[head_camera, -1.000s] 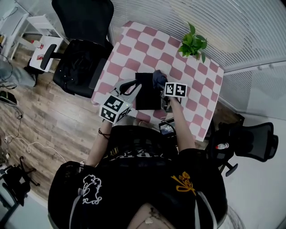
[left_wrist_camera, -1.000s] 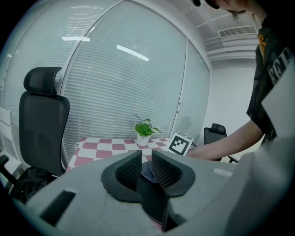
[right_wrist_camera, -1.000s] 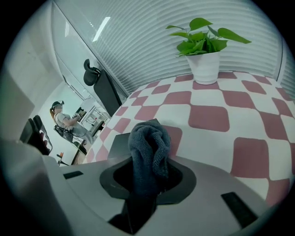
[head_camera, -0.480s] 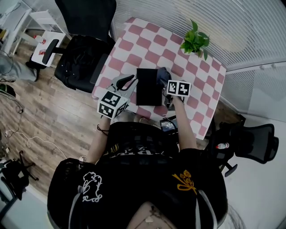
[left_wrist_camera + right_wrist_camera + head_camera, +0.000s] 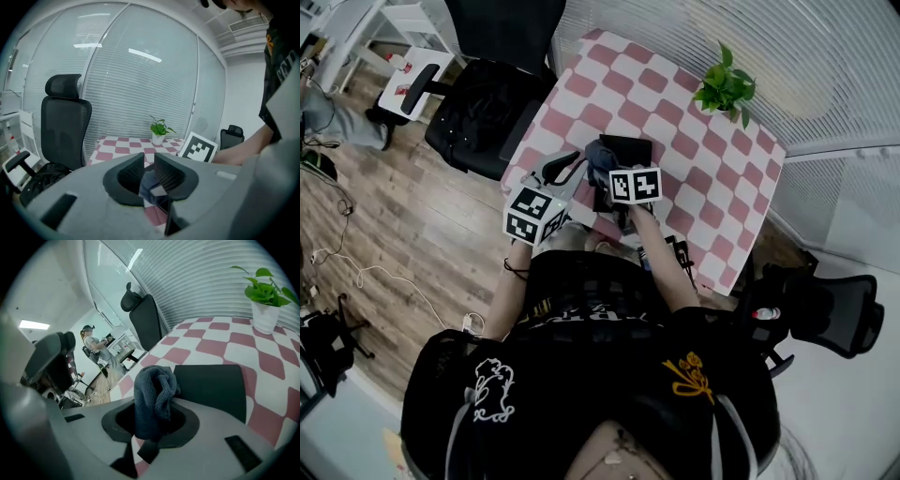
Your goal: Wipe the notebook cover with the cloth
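Note:
A black notebook (image 5: 631,150) lies on the pink-and-white checked table (image 5: 698,178), near its front edge. My right gripper (image 5: 609,171) is shut on a bunched dark blue-grey cloth (image 5: 600,153), which rests at the notebook's left edge. In the right gripper view the cloth (image 5: 152,394) stands up out of the right gripper (image 5: 154,420), with the notebook (image 5: 211,385) just behind and to the right. My left gripper (image 5: 565,167) hovers left of the cloth at the table's edge. Seen in its own view, the left gripper (image 5: 149,171) is shut on nothing, and the cloth (image 5: 151,183) shows beyond it.
A potted plant (image 5: 727,89) stands at the table's far right corner, also seen as the plant (image 5: 265,291). A black office chair (image 5: 487,103) is close to the table's left side. Another chair (image 5: 825,305) is on the right. Blinds run behind the table.
My right gripper has carried the cloth leftward across the notebook, from its right side to its left edge. The left gripper has stayed by the table's front-left edge.

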`<state>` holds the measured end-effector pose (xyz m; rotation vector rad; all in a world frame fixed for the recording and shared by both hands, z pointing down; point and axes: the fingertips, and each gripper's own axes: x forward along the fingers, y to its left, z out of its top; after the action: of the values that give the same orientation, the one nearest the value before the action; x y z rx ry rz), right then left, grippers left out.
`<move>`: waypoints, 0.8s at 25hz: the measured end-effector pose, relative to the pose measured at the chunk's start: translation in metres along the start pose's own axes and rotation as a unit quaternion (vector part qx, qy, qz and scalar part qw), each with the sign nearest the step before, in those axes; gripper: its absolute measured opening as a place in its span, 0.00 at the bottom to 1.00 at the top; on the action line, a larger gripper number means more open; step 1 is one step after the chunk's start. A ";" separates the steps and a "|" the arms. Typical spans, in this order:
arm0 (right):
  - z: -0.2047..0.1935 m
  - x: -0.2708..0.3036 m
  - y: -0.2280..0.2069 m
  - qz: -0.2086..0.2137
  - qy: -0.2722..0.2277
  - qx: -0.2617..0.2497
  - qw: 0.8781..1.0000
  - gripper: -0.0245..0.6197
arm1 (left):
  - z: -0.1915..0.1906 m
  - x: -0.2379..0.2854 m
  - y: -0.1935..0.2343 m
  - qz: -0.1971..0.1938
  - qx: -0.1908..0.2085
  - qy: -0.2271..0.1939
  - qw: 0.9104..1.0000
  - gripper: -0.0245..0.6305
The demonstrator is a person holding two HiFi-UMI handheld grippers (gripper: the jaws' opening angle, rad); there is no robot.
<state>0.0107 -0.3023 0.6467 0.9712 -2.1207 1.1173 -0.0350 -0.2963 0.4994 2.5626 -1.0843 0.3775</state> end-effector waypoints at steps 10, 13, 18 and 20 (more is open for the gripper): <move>-0.027 0.007 -0.019 -0.032 0.037 -0.023 0.999 0.17 | -0.008 -0.008 -0.011 0.003 -0.004 0.002 1.000 0.13; -0.028 -0.007 -0.040 -0.053 0.035 -0.031 0.997 0.17 | -0.009 -0.004 -0.019 -0.004 -0.003 0.003 1.000 0.13; -0.036 -0.038 -0.078 -0.084 0.026 -0.008 0.996 0.17 | -0.009 0.003 -0.035 -0.016 0.001 0.004 1.000 0.13; -0.041 -0.048 -0.089 -0.091 0.021 0.003 0.996 0.17 | -0.009 0.007 -0.042 -0.023 0.003 0.006 1.000 0.13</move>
<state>0.1157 -0.2858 0.6726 1.1095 -1.9525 1.0451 -0.0010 -0.2695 0.5020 2.5827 -1.0212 0.3845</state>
